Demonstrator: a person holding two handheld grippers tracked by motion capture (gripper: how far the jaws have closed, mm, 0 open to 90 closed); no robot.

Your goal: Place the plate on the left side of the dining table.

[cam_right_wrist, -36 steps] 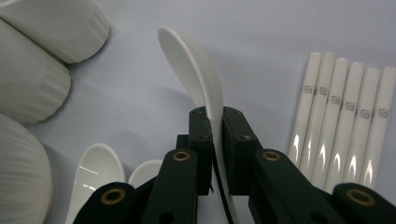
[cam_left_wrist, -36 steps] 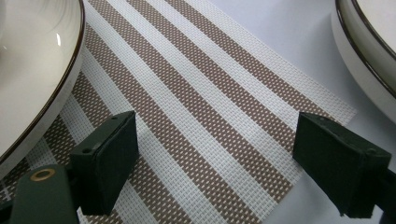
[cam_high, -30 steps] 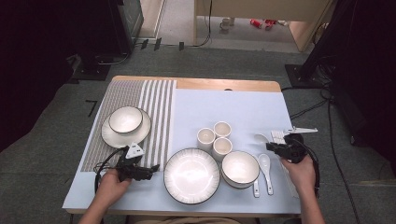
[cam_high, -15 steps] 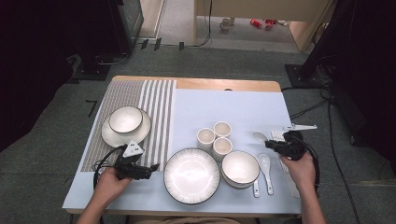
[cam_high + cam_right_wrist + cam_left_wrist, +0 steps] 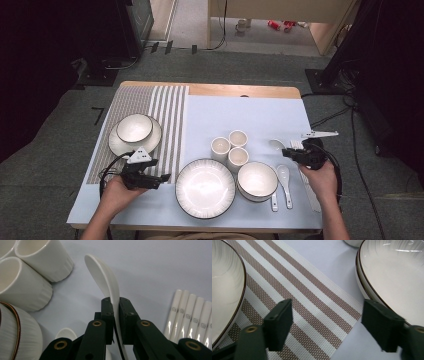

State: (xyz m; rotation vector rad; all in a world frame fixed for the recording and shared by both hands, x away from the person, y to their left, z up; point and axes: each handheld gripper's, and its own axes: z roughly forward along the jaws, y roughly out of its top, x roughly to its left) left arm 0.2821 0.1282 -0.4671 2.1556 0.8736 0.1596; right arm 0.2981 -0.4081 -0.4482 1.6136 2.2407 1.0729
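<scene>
Right gripper (image 5: 114, 315): jaws clamped on the handle of a white ceramic soup spoon (image 5: 102, 275), bowl end raised beyond the pads, above the pale blue tablecloth (image 5: 150, 267).

Left gripper (image 5: 327, 322): jaws wide, just been closing, nothing between them; striped woven placemat (image 5: 312, 305) beneath, large white dark-rimmed plate (image 5: 397, 275) just beside one pad.

Three white ribbed cups (image 5: 231, 147): empty.
</scene>
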